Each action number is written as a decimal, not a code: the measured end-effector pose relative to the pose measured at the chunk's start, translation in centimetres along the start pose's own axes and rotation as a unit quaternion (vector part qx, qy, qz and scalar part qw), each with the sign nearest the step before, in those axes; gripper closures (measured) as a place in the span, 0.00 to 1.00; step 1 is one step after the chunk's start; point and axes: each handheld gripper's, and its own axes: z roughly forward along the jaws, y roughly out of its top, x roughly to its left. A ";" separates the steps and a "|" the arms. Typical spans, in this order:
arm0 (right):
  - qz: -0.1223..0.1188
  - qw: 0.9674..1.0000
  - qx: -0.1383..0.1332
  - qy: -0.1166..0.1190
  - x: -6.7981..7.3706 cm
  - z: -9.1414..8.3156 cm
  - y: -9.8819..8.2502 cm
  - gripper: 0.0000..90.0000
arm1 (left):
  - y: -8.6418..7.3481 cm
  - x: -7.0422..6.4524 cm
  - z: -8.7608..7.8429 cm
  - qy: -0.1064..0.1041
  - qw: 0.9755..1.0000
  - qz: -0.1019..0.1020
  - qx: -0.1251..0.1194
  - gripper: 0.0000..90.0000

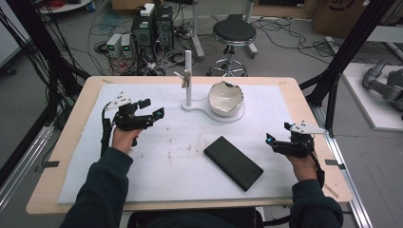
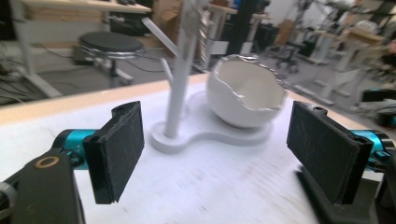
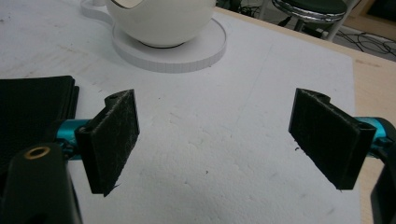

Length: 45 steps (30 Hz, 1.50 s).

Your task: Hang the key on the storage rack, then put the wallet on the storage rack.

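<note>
From above the near edge of the table [image 1: 71,142] we look forward and down, far enough back to take in the egg-shaped bowl [image 1: 226,98] and the floor behind it. Riding the left claw [image 1: 151,108], we look low and level at the bowl [image 2: 245,93] from close by, with the white stand [image 2: 180,84] left of it. Riding the right claw [image 1: 277,138], we look down at the table just before the bowl [image 3: 161,21]. We see the bowl in all three views.
</note>
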 end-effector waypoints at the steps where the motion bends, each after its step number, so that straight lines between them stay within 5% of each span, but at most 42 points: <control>1: -0.002 1.000 -0.001 0.000 0.2 -0.1 0.0 0.18 | -0.5 0.0 -0.1 0.000 1.000 0.002 0.014 0.21; 6: -0.004 1.000 0.000 0.001 0.1 0.0 0.0 0.18 | -0.7 0.1 -0.5 0.014 1.000 0.014 0.017 0.21; 14: -0.001 1.000 0.000 0.018 0.0 0.1 -0.3 0.18 | -1.6 0.6 -0.5 0.019 0.999 0.004 0.034 0.21; 18: -0.016 0.999 -0.003 0.041 0.5 0.1 -0.4 0.18 | -1.6 0.3 -0.4 0.021 0.999 0.022 0.038 0.21; 19: -0.025 0.997 -0.017 0.072 0.8 -0.1 -0.3 0.18 | -1.6 -0.2 -0.4 0.029 0.998 0.039 0.038 0.21; 20: -0.028 0.996 -0.021 0.078 0.9 -0.2 -0.3 0.18 | -1.6 -0.2 -0.4 0.029 0.998 0.039 0.038 0.21; 24: -0.034 0.995 -0.023 0.089 1.7 -0.6 -0.2 0.18 | -1.7 -1.3 -0.6 0.076 0.991 0.090 0.071 0.21; 25: -0.050 0.993 -0.021 0.103 2.3 -0.7 0.0 0.18 | -1.9 -1.6 -0.7 0.094 0.987 0.106 0.077 0.22; 28: -0.063 0.991 -0.011 0.114 3.2 -0.6 0.2 0.20 | -2.3 -1.5 -0.8 0.095 0.988 0.099 0.077 0.26; 29: -0.073 0.987 0.002 0.145 4.0 -0.3 0.4 0.31 | -2.5 -1.3 -0.7 0.095 0.988 0.096 0.080 0.26; 34: -0.110 0.979 0.023 0.169 6.4 0.6 0.5 0.33 | -2.8 -0.8 -0.7 0.099 0.988 0.084 0.083 0.28; 35: -0.125 0.975 0.026 0.183 7.5 0.9 0.5 0.40 | -2.9 -0.6 -0.9 0.102 0.988 0.080 0.081 0.29; 37: -0.129 0.973 0.027 0.189 7.9 1.0 0.6 0.40 | -2.9 -0.5 -0.9 0.104 0.988 0.076 0.081 0.29; 38: -0.134 0.969 0.021 0.206 8.8 1.2 0.5 0.34 | -2.9 -0.4 -1.0 0.107 0.989 0.071 0.077 0.30; 45: -0.146 0.967 0.035 0.205 11.2 1.9 0.3 0.24 | -2.8 -0.2 -1.3 0.109 0.989 0.068 0.073 0.31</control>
